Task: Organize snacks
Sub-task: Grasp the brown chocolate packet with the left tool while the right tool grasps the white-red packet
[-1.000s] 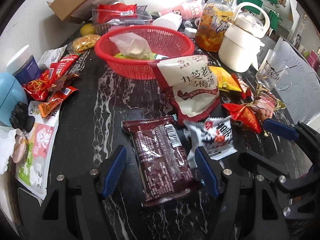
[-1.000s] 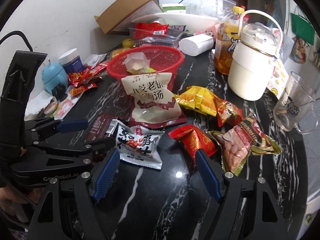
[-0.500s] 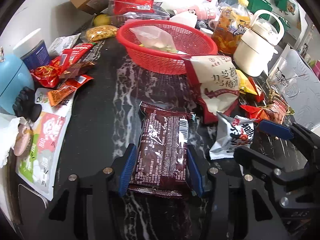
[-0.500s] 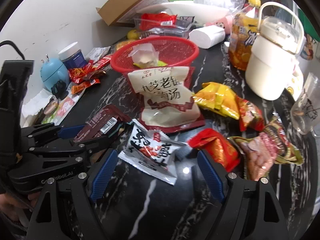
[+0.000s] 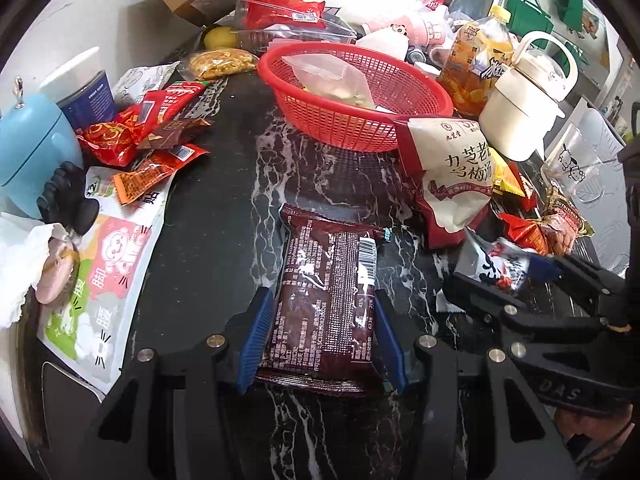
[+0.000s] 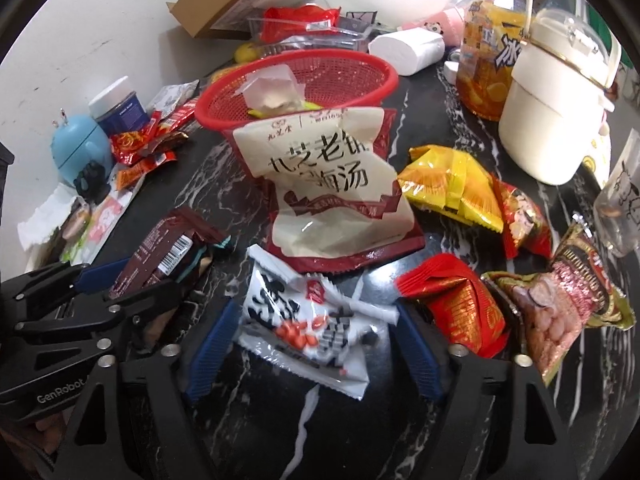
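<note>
A cluttered black marble worktop fills both views, and I work over it with a pair of tongs in each hand. At its far side stands a red mesh basket holding a clear bag, with a cream kettle and a bottle of orange drink to its right. A large white-and-red pouch leans against the basket's near rim. My left tongs are clamped on the dark brown snack packet, blue pads pressed on its two long edges as it lies flat on the worktop. My right tongs are closing around the white snack bag, which lies between the pads; I cannot tell whether they touch it yet. A small red packet sits just right of that bag.
</note>
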Tool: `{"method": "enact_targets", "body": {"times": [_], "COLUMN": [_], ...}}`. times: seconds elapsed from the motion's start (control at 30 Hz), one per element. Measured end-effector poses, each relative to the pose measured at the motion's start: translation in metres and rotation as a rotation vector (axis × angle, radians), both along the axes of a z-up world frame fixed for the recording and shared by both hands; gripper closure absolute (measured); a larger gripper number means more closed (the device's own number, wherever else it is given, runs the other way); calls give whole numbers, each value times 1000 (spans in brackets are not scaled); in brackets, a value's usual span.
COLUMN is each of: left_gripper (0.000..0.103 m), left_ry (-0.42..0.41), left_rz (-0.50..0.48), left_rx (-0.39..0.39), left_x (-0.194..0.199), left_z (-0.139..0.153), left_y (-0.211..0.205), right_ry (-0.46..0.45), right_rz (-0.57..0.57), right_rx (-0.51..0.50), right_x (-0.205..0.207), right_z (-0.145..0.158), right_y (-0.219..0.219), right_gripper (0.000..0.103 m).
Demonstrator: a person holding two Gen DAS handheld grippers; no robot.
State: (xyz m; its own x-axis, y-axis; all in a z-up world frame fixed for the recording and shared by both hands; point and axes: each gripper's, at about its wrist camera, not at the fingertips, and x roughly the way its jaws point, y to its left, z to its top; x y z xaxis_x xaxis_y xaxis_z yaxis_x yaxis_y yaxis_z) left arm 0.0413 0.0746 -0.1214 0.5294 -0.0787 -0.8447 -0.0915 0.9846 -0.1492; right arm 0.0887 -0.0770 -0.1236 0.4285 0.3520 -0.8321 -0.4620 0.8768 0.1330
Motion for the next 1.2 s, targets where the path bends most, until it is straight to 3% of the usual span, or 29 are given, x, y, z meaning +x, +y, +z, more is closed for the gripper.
{"method": "enact_targets", "body": {"times": [0.13,0.97,1.2], "left_gripper": [54,59,59], "left_ry": [-1,-33,-5], "left_rz": [3,-109,-140], "left_rx": [-5,-21,-5], "left_x": [-1,-44,-50], "left_z": [0,15,7], "left_y": [0,-46,-60], "right_ry": [-4,-28,-28], "right_rz": [-2,-46,-61], "right_rx": [21,98,94], "right_x": [-2,-60,-73], "right_z": [1,16,15], "right_y": [-3,-54,-66], "right_gripper": [42,43,43]}}
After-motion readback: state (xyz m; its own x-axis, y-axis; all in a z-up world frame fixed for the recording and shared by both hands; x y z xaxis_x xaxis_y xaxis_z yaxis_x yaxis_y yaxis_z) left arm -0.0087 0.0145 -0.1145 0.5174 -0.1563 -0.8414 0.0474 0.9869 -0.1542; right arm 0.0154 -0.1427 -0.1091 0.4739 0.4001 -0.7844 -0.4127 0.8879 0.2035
